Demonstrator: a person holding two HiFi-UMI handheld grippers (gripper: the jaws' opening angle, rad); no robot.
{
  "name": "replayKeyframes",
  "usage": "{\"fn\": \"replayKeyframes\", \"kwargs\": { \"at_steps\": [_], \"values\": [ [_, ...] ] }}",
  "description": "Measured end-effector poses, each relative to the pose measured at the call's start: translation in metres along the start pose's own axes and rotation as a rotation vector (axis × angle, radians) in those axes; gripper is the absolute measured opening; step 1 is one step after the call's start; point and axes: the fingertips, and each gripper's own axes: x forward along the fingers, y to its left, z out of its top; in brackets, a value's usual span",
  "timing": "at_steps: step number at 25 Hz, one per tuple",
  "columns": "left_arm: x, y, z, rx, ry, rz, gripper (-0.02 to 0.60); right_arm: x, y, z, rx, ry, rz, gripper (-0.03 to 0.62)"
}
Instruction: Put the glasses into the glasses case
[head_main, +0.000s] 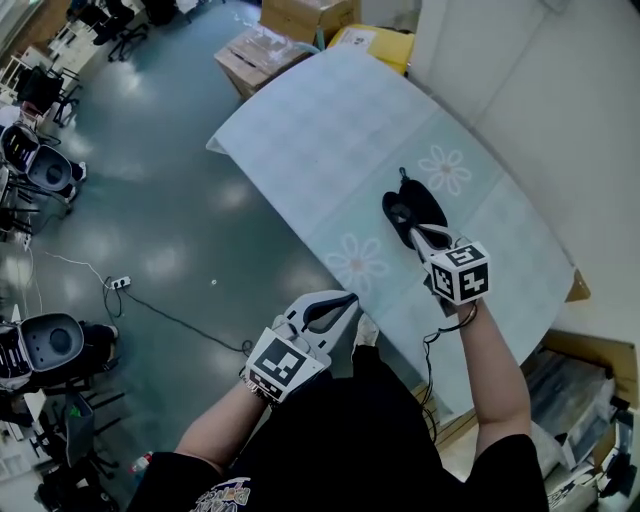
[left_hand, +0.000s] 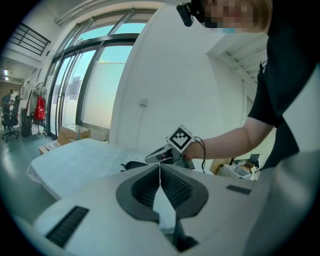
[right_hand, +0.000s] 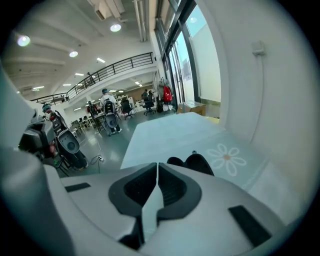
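Note:
A black, rounded object (head_main: 425, 200) lies on the table beside a printed daisy; it looks like the glasses case, and I cannot tell the glasses apart from it. In the right gripper view it shows as two dark humps (right_hand: 199, 162) just beyond the jaws. My right gripper (head_main: 396, 205) hovers right at its near side, jaws shut on nothing. My left gripper (head_main: 348, 298) is held off the table's near edge, close to my body, also shut and empty. The left gripper view shows the right gripper (left_hand: 167, 154) over the dark object (left_hand: 134, 164).
The table (head_main: 330, 130) wears a pale blue-green cloth with daisy prints and stands against a white wall (head_main: 540, 90). Cardboard boxes (head_main: 262, 55) sit past its far end. A power strip and cable (head_main: 118, 283) lie on the grey floor to the left.

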Motion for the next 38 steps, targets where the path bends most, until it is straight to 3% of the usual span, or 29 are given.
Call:
{"fn": "replayKeyframes", "kwargs": {
  "at_steps": [10, 18, 38],
  "values": [
    [-0.038, -0.005, 0.013, 0.033, -0.052, -0.015, 0.029, -0.058, 0.085, 0.029, -0.005, -0.187, 0.029, 0.023],
    [-0.062, -0.007, 0.011, 0.043, -0.070, -0.008, 0.029, -0.085, 0.151, 0.024, 0.022, -0.272, 0.053, 0.023],
    [-0.106, -0.009, -0.009, 0.044, -0.064, -0.059, 0.029, -0.104, 0.238, -0.009, 0.111, -0.309, 0.052, 0.023]
  ]
}}
